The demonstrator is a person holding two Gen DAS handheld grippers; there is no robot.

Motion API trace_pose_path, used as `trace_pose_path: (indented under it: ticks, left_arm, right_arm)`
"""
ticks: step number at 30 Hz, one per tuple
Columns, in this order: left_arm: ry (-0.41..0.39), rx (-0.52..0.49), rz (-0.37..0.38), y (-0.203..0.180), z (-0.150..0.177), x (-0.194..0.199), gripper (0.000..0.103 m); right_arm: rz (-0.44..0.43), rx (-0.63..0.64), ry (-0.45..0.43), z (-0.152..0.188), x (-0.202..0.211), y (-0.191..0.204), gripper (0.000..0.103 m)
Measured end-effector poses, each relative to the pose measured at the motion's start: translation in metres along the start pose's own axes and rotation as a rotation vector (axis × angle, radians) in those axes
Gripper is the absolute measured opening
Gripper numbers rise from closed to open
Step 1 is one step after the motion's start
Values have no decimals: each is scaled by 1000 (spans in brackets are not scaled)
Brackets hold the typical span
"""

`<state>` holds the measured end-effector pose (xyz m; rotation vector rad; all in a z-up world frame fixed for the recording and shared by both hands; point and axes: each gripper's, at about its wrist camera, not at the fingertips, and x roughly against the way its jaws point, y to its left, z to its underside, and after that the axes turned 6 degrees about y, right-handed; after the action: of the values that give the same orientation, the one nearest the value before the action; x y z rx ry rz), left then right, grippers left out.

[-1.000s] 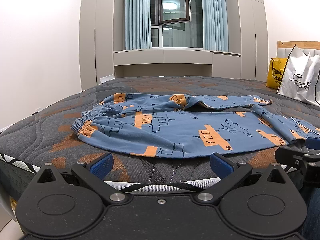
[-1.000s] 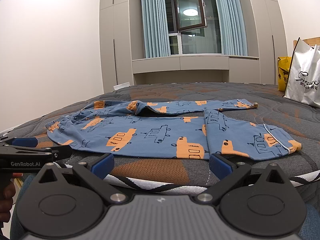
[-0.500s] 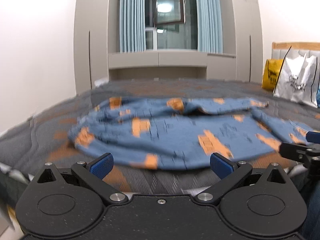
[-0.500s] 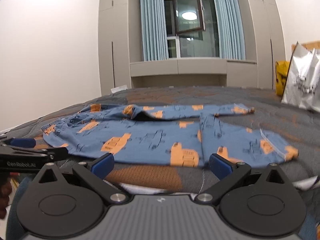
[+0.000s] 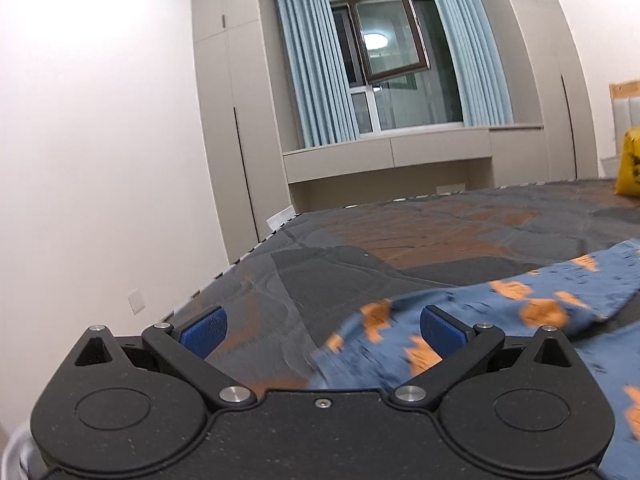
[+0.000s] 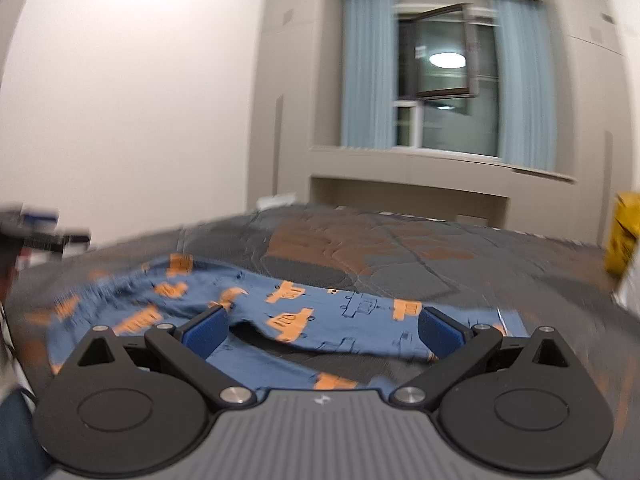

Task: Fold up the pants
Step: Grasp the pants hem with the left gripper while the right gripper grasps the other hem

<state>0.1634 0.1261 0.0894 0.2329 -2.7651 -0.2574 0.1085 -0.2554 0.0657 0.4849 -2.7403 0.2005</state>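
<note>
Both wide-open hand-held grippers, left and right, have advanced over the pants, now beneath their fingers.

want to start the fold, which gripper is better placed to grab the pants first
Probably the right gripper: its open jaws sit over the pants, with both legs between its fingers. The left gripper is also open but faces mostly bare mattress, the waistband end lying only by its right finger.

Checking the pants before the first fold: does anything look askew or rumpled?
Yes. The pants are not flat: in the right wrist view the two legs part, with a dark gap of mattress between them. Motion blur hides finer wrinkles.
</note>
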Motion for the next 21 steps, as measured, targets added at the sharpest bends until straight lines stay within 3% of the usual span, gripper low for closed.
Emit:
trace_pose_path:
  ticks: [3, 7, 10, 15, 21]
  left_arm:
    - [31, -34, 3, 6, -15, -34, 103]
    - [73, -68, 54, 4, -25, -78, 103]
    - [137, -80, 127, 4, -23, -119, 103]
    - [207, -128, 191, -2, -20, -165, 103]
    - [314, -121, 257, -3, -20, -214, 103]
  right_arm:
    - [-30, 76, 72, -20, -33, -20, 103]
    - [-43, 52, 148, -35, -73, -43, 103]
    - [-129, 49, 197, -42, -107, -63, 103]
    - [-216, 162, 315, -64, -186, -83, 103]
    - [-304, 136, 336, -80, -266, -99, 95]
